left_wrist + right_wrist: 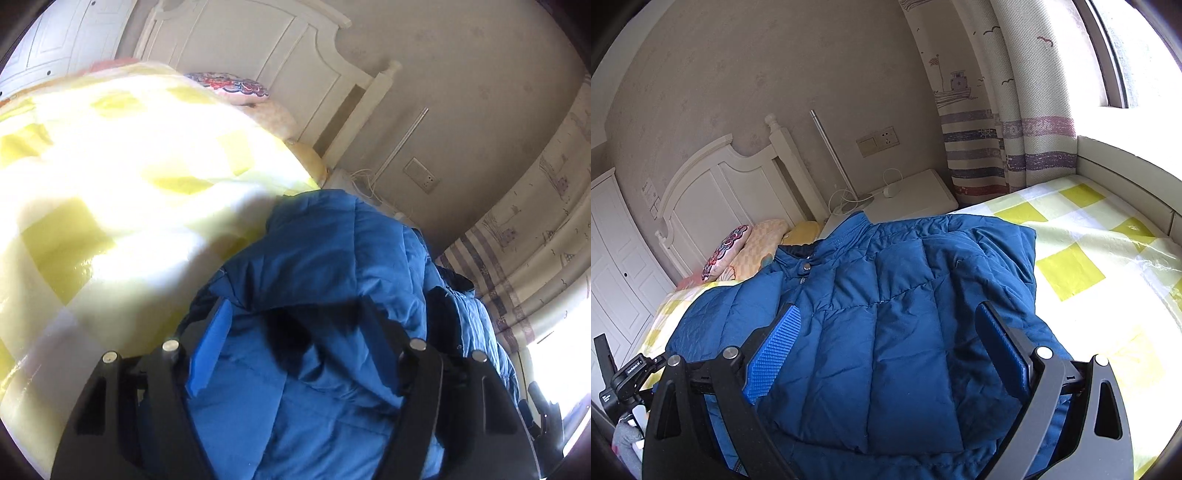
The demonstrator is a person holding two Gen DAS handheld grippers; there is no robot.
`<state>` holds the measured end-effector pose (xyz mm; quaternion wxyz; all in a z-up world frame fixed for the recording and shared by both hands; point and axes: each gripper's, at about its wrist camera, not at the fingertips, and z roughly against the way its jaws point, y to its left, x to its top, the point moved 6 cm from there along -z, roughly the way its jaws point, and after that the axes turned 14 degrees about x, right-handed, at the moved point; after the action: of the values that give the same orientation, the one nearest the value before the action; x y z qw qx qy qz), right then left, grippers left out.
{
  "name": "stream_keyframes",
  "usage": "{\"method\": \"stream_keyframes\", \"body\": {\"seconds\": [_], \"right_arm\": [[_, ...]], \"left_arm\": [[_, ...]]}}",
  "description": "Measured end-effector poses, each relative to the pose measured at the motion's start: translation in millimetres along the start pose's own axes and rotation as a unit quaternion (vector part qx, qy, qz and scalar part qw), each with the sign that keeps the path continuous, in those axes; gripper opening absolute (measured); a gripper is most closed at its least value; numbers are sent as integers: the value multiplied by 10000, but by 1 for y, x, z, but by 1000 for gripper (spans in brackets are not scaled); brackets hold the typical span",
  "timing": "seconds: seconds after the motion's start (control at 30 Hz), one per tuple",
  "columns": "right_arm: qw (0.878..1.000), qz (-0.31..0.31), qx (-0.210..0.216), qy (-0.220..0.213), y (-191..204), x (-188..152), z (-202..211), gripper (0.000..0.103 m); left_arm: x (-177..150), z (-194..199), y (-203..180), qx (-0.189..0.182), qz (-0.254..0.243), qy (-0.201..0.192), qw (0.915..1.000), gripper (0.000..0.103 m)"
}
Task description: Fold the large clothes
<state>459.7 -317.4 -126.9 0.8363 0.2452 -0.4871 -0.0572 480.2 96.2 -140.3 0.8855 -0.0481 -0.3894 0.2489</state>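
Jacket: blue quilted jacket [886, 295] lies on the yellow-checked bedspread [1071, 266], filling the lower middle of both views.
Long axis: collar [809, 258] toward the upper left, hem toward the lower edge in the right wrist view.
Right gripper [886, 347]: jaws wide apart, jacket beneath them, pads pressing nothing.
Left gripper [295, 350]: jaws apart, a raised fold between them; whether pinched, I cannot tell.
Nearer: judging by the views, both sit close over it.
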Motion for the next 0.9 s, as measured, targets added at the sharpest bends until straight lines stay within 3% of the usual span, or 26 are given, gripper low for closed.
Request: {"method": "stream_keyframes", "body": {"seconds": [0.13,0.23,0.3,0.4,0.5,0.57,0.7,0.73,0.83,0.87,0.9], "right_arm": [[9926,1085,172,513,46,-13,-10,92],[9677,2366,212,843,99,-37,-14,92],[9388,3262,123,1096,132,-60,-20,92],[8790,4576,-286,1306,168,-94,-32,92],[8221,5502,-522,1368,192,-122,-46,92],[7964,5864,-623,1344,203,-134,-54,92],[7967,5880,-647,1242,217,-128,-65,88],[8021,5812,-626,1223,219,-125,-67,79],[8166,5576,-427,1432,216,-121,-74,67],[8207,5504,-328,1496,215,-120,-74,55],[8285,5396,-210,1483,214,-118,-71,51]], "left_arm": [[-1,-4,-3,103,-119,69,9999,73],[-2,-4,1,-13,25,124,9999,76],[-2,-6,2,-53,55,137,9999,77],[-1,-7,-2,-72,20,113,9999,78],[-1,-6,-3,-85,5,99,9999,79],[-1,-6,-3,-96,11,102,9999,80],[-1,-6,-3,-124,34,112,9999,81],[-1,-6,-3,-124,34,112,9999,81],[-1,-6,-3,-147,47,121,9998,81],[-1,-6,-3,-156,52,123,9998,82],[-1,-6,-3,-169,59,126,9998,83]]}}
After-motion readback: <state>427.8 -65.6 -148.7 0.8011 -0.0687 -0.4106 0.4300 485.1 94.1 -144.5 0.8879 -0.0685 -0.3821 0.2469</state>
